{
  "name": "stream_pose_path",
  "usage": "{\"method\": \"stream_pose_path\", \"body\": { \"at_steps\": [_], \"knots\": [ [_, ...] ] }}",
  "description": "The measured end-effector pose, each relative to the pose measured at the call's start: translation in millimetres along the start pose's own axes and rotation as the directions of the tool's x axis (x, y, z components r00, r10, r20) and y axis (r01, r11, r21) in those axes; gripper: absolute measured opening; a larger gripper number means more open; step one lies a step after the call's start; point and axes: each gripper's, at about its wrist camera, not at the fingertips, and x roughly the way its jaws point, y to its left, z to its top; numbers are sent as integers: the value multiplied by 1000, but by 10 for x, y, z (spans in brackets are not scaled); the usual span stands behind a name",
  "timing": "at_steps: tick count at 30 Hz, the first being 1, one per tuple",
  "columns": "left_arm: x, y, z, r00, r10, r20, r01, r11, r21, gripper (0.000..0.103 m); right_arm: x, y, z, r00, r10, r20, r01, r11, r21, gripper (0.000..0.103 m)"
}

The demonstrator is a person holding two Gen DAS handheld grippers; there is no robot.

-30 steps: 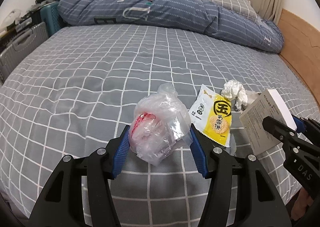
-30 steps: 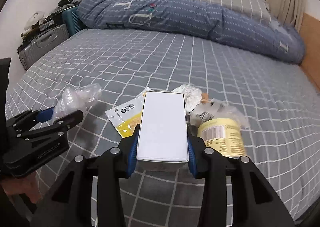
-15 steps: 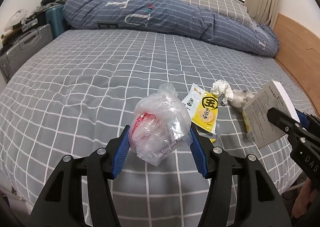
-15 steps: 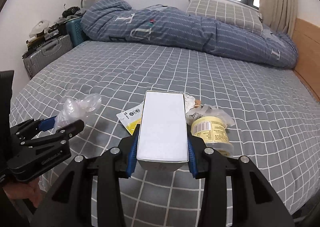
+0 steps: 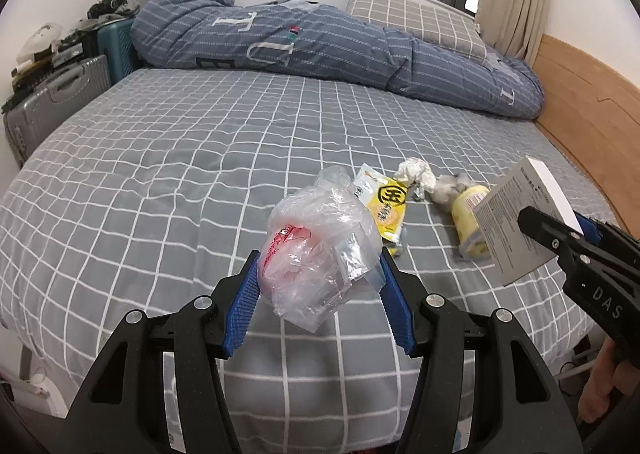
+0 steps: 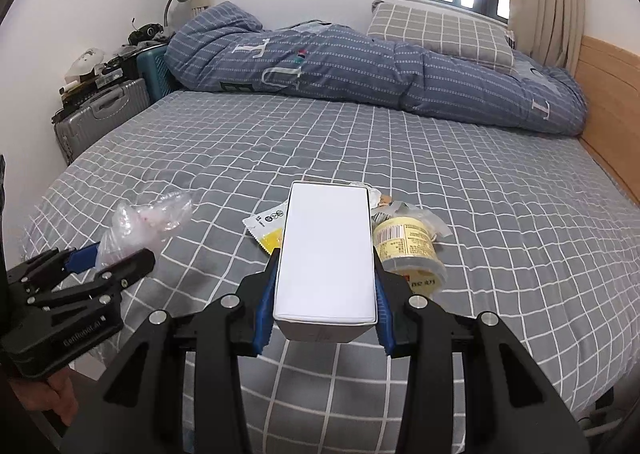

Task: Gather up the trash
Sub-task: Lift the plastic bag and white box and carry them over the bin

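My left gripper (image 5: 320, 290) is shut on a crumpled clear plastic bag (image 5: 320, 250) with red print, held above the bed's near edge; it also shows in the right wrist view (image 6: 144, 222). My right gripper (image 6: 326, 294) is shut on a white carton box (image 6: 326, 250), also seen from the left (image 5: 516, 222). On the grey checked bed (image 5: 200, 158) lie a yellow snack wrapper (image 5: 386, 206), a crumpled white tissue (image 5: 416, 174) and a yellow cup on its side (image 6: 408, 254).
A blue striped duvet (image 5: 320, 50) and a checked pillow (image 5: 416, 22) lie at the bed's far side. Suitcases (image 5: 60, 102) stand left of the bed. A wooden bed frame (image 5: 584, 102) runs along the right.
Both grippers have pulled back and up from the bed with the bag and the box held; the trash on the bed looks farther away.
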Motion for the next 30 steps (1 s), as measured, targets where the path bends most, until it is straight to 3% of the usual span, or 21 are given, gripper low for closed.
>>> {"method": "stream_pose_path", "body": {
  "at_steps": [11, 30],
  "knots": [
    [-207, -171, -193, 1000, 5, 9, -5, 1000, 23, 56, -238, 15, -183, 1000, 4, -9, -4, 1000, 10, 39],
    [-613, -298, -568, 999, -53, 4, 53, 999, 1, 56, -681, 109, -463, 1000, 7, 5, -7, 1000, 7, 39]
  ]
}}
